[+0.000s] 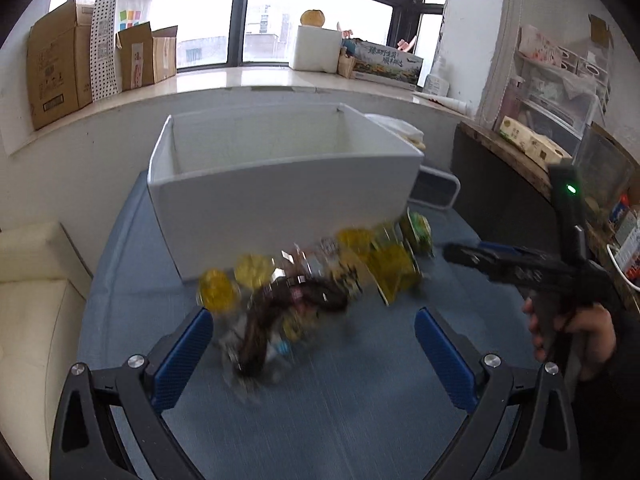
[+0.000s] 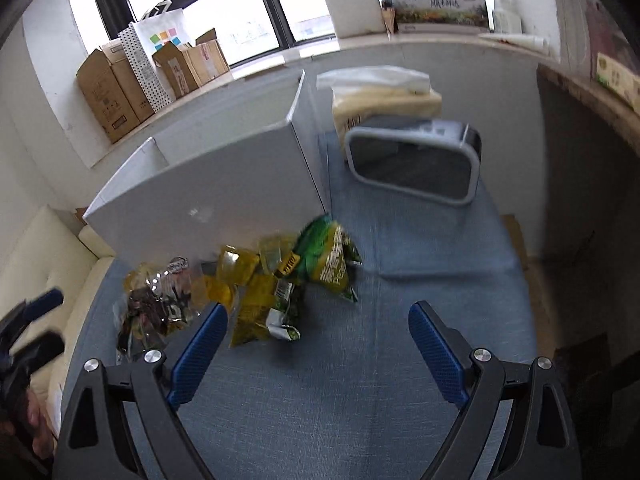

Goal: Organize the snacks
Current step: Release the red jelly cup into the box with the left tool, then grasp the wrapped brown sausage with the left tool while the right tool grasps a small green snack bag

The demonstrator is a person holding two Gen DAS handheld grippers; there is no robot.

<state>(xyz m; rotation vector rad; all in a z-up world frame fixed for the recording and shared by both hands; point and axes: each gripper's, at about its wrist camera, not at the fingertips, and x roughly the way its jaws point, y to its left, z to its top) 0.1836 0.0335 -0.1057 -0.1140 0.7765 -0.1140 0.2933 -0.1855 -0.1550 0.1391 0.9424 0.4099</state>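
- On the blue cloth surface (image 1: 360, 400), dead centre, sits the snack pile (image 1: 304, 288), heaped against the front wall of the white box (image 1: 280, 196); it's blurred in the left wrist view.
- Over in the right wrist view, the pile breaks down: a green packet (image 2: 332, 256) at 12 o'clock, yellow wrappers (image 2: 252, 304) at 10, and a clear bag of dark snacks (image 2: 152, 308) at 9.
- Left gripper (image 1: 314, 354) hangs wide open, fingers spread either side of the pile's near edge, gripping nothing.
- Right gripper (image 2: 318, 346) is also spread wide and holding nothing, its left finger just beside the yellow wrappers.
- Beyond the box at 1 o'clock, a grey-rimmed device (image 2: 416, 164) lies on the cloth.
- Cardboard boxes (image 1: 60, 68) line the windowsill at 10 o'clock.
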